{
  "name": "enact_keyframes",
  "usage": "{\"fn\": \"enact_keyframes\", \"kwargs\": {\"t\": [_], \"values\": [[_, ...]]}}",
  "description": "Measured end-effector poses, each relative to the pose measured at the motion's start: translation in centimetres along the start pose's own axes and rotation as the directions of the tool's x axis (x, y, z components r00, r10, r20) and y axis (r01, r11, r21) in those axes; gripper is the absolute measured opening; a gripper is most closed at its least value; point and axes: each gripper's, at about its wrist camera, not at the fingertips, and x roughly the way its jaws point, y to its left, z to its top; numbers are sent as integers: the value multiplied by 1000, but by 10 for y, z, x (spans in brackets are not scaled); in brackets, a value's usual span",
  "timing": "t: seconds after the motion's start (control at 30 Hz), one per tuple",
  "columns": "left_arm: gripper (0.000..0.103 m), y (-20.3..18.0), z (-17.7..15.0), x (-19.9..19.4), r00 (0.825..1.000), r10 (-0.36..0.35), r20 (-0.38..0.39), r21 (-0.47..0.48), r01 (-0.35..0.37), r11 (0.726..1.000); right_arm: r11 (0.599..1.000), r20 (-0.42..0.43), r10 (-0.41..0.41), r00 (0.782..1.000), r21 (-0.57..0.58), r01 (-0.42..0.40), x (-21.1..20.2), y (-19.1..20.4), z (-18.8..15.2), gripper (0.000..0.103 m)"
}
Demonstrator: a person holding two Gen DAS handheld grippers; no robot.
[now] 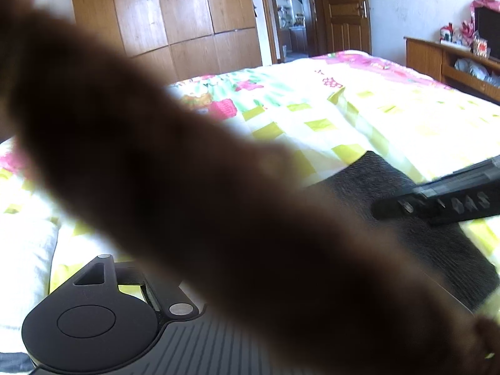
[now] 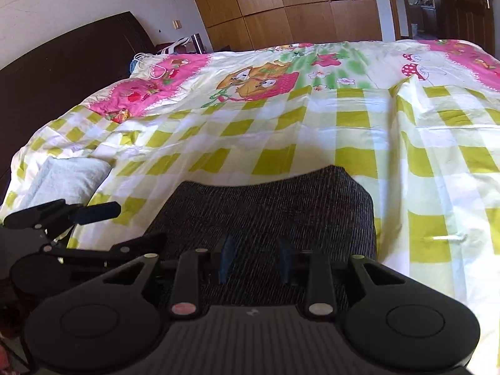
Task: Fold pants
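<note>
Dark ribbed knit pants (image 2: pixel 268 209) lie folded on the checked yellow-and-white quilt (image 2: pixel 353 118), already compact. The right gripper (image 2: pixel 254 257) is held half-open over them, gripping nothing. The left gripper (image 2: pixel 103 228) is parted wide beside them, empty.

- The pants (image 2: pixel 265 209) are dark charcoal with a fine ribbed or striped weave.
- They lie flat on the bed as a compact, roughly rectangular folded block, the far edge slightly curved.
- In the left wrist view a blurred brown shape hides most of them, possibly lifted cloth.
</note>
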Motion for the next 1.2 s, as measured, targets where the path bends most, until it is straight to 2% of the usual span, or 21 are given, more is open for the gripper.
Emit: {"fn": "enact_keyframes", "kwargs": {"t": [0.1,0.2,0.3,0.37,0.67,0.73,0.9,1.1,1.2], "values": [[75,-4,-13,-2,999,18,-51,29,-17,999,998,-50,-52,997,-23,50,0,7,-26,45],[75,-5,-21,-1,996,10,-92,5,-10,1000,995,-36,-92,995,-49,90,-7,15,-35,45],[76,-10,-17,-17,997,6,-72,3,-6,1000,997,-7,-76,997,-1,76,-29,16,-35,45],[76,-15,-16,-28,998,0,-62,12,1,1000,995,13,-95,995,8,95,-42,19,-41,45],[83,-37,-28,-62,998,-42,-37,-4,42,999,989,9,-133,991,66,132,-67,26,-72,45],[87,-40,-30,-69,999,-49,-24,-16,48,999,988,12,-135,991,77,133,-72,27,-75,45],[89,-43,-34,-82,998,-61,6,-36,61,997,987,30,-138,990,82,135,-79,31,-80,45],[97,-45,-37,-87,999,-30,11,-44,31,999,986,31,-141,989,89,138,-82,31,-85,45],[97,-45,-38,-89,999,-33,22,-49,34,998,986,28,-139,990,91,136,-82,32,-86,45]]}}
